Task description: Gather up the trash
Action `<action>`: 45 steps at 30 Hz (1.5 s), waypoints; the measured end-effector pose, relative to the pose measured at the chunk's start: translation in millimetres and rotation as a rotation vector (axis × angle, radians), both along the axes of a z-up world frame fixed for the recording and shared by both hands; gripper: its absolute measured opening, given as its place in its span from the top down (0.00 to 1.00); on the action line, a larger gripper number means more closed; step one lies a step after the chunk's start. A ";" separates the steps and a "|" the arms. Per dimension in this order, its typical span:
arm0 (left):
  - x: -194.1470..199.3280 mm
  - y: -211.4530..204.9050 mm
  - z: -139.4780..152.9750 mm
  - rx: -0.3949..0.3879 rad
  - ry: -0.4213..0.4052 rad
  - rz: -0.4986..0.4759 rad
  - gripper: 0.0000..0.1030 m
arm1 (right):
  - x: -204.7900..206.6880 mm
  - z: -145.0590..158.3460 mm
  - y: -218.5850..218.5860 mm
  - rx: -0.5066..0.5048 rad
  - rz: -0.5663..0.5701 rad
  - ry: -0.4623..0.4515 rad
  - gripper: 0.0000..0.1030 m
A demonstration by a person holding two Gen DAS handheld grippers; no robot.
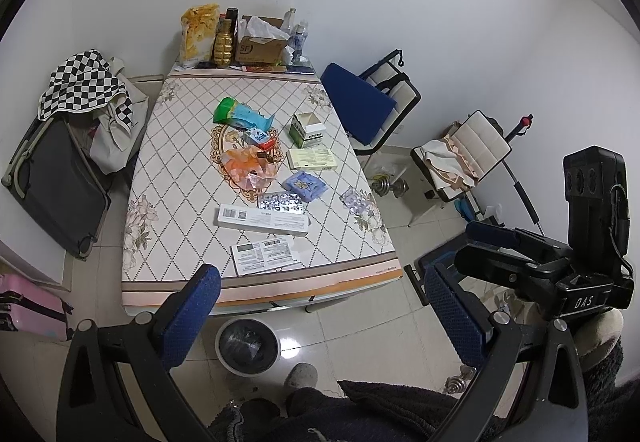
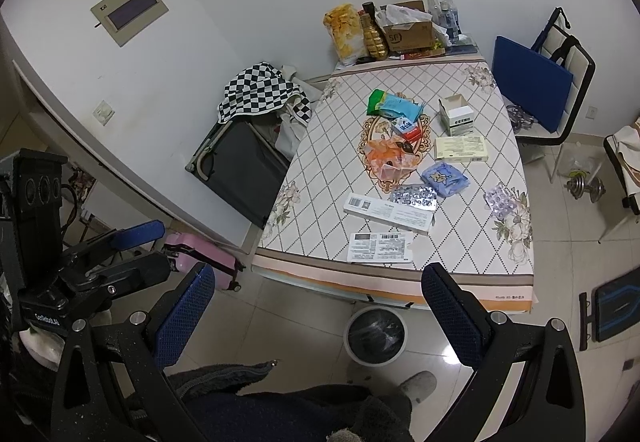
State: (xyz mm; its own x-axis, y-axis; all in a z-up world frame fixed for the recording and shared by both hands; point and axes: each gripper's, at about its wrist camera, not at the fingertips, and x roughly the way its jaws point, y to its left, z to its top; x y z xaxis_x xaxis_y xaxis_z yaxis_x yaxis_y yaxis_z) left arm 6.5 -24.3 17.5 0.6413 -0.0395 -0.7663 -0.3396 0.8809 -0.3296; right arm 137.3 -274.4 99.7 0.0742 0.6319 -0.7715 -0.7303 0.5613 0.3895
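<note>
Trash lies scattered on the diamond-patterned table [image 1: 168, 177] [image 2: 320, 177]: a green-and-blue wrapper [image 1: 240, 113] [image 2: 394, 103], an orange plastic bag [image 1: 246, 165] [image 2: 386, 157], an open white box [image 1: 307, 129] [image 2: 456, 115], a flat yellow box [image 1: 312, 159] [image 2: 460, 149], a blister pack [image 1: 280, 201] [image 2: 414, 197], a long white box [image 1: 264, 219] [image 2: 388, 211] and a printed paper [image 1: 266, 254] [image 2: 380, 248]. A round bin [image 1: 247, 346] [image 2: 376, 334] with a black liner stands on the floor at the table's near edge. My left gripper [image 1: 320, 318] and right gripper [image 2: 320, 318] hang open above the floor, short of the table, both empty.
A cardboard box [image 1: 260, 41], chip bag and bottles crowd the table's far end. A dark suitcase [image 1: 52, 181] with checkered cloth leans at the left, a pink suitcase [image 2: 200, 254] beside it. Chairs [image 1: 376, 101] and dumbbells [image 2: 584, 183] stand on the right. A person's slippered foot [image 1: 300, 376] is near the bin.
</note>
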 end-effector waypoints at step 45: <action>283.1 144.4 -323.4 -0.204 0.702 0.480 0.46 | 401.6 -360.9 212.0 -0.668 0.144 -0.087 0.00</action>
